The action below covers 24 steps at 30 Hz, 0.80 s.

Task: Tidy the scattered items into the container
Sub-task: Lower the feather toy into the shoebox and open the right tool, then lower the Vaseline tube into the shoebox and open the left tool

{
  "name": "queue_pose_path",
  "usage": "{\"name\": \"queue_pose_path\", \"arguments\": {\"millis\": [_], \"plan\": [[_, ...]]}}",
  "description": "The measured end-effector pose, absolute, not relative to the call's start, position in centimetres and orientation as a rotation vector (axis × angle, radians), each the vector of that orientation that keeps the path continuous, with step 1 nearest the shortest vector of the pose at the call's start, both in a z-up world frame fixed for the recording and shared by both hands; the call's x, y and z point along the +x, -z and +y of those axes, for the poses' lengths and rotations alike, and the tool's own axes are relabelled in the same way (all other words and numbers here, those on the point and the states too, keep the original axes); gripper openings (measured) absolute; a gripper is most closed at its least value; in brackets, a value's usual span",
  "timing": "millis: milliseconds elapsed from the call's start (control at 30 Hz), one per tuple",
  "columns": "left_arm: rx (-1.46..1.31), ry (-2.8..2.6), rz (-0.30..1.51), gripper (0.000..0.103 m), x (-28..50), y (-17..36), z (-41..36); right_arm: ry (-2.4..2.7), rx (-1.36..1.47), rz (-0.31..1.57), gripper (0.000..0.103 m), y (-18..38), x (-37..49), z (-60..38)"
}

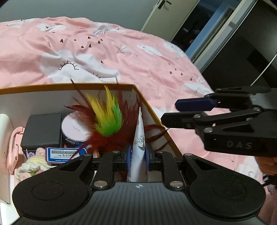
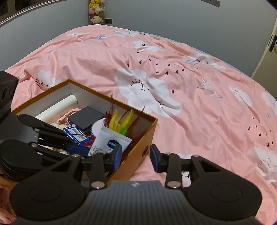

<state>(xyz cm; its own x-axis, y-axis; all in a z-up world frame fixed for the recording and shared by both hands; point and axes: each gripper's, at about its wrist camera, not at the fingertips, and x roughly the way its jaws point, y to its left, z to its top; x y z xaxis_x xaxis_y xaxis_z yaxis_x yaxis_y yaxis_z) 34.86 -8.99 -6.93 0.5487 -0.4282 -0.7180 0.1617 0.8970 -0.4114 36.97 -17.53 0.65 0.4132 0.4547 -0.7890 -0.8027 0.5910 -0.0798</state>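
Observation:
An orange box (image 1: 148,103) with white inner walls lies on the pink bed and also shows in the right wrist view (image 2: 138,142). My left gripper (image 1: 138,158) is shut on a white Vaseline tube (image 1: 138,138), held upright inside the box's near right corner; the tube also shows in the right wrist view (image 2: 110,142). The box holds a feather toy (image 1: 107,119), a black case (image 1: 42,129), a round compact (image 1: 73,128), a blue card (image 1: 64,154) and a crocheted item (image 1: 34,164). My right gripper (image 2: 135,156) is open and empty, straddling the box's near right wall.
The pink duvet (image 2: 190,86) with cloud prints spreads around the box. A door and dark wardrobe (image 1: 233,34) stand past the bed. Plush toys (image 2: 96,12) hang at the far wall. A pink item (image 1: 13,147) and a white item lie at the box's left.

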Motion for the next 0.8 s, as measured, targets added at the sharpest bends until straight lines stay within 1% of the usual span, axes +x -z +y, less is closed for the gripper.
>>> {"name": "queue_pose_path", "arguments": {"millis": [333,367,433,500,633,800], "plan": [[-0.291,0.349,0.974,0.020,35.3,6.9,-9.6,-0.823,-0.471,0.815,0.039,-0.7,37.1,-18.8],[-0.291,0.347,0.973,0.018,35.2,6.8,-9.6,-0.822,-0.466,0.818,0.039,-0.6,37.1,-18.9],[-0.274,0.339,0.959,0.012,34.8,6.6,-9.6,-0.822,-0.460,0.821,0.039,-0.6,37.1,-19.1],[-0.250,0.335,0.944,0.010,34.4,6.3,-9.7,-0.824,-0.457,0.821,0.039,-0.6,36.9,-19.2],[-0.256,0.333,0.948,0.009,34.5,6.3,-9.9,-0.823,-0.458,0.829,0.039,-0.3,36.7,-19.2],[-0.376,0.351,0.983,0.008,34.5,6.1,-9.0,-0.821,-0.457,0.837,0.039,-0.1,36.4,-19.2]]}}
